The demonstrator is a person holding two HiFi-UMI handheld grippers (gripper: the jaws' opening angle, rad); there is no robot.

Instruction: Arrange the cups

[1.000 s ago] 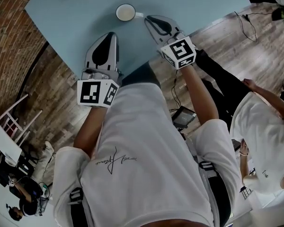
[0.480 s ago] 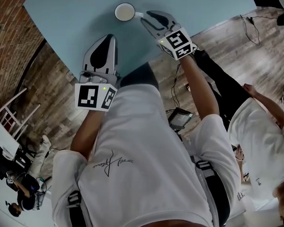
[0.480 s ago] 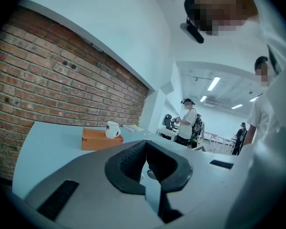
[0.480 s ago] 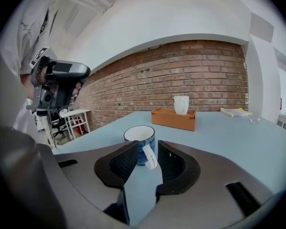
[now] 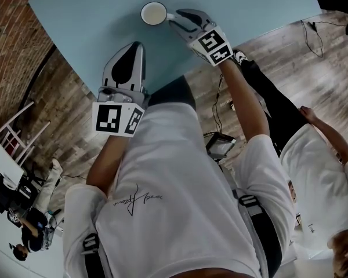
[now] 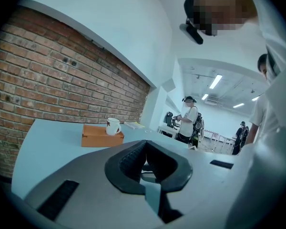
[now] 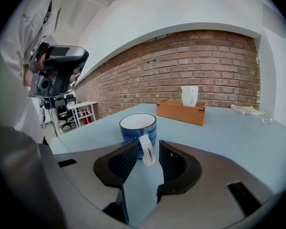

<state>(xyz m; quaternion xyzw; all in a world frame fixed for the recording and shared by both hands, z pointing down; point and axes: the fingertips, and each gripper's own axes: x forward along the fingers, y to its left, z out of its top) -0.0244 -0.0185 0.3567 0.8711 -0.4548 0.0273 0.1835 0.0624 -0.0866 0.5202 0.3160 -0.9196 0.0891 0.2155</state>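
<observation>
A blue mug with a white inside (image 5: 153,14) (image 7: 138,127) stands on the pale blue table (image 5: 93,22). Its white handle (image 7: 147,150) lies between the jaws of my right gripper (image 5: 173,17) (image 7: 147,147). Those jaws are opening, and a gap shows on each side of the handle. My left gripper (image 5: 137,45) (image 6: 145,143) hovers over the table's near edge, shut and with nothing in it. Farther off, a white cup (image 7: 189,95) (image 6: 113,126) sits on a wooden box (image 7: 180,111) (image 6: 102,138).
A book (image 7: 248,109) and a small glass (image 7: 267,118) lie at the table's far right. A brick wall backs the table. A person in white (image 5: 325,155) stands at my right, a white chair (image 5: 17,143) at my left. People stand in the room behind.
My right gripper has come down and closer to the mug, and its jaws have parted from the handle. The mug has barely moved. The left gripper has stayed in place.
</observation>
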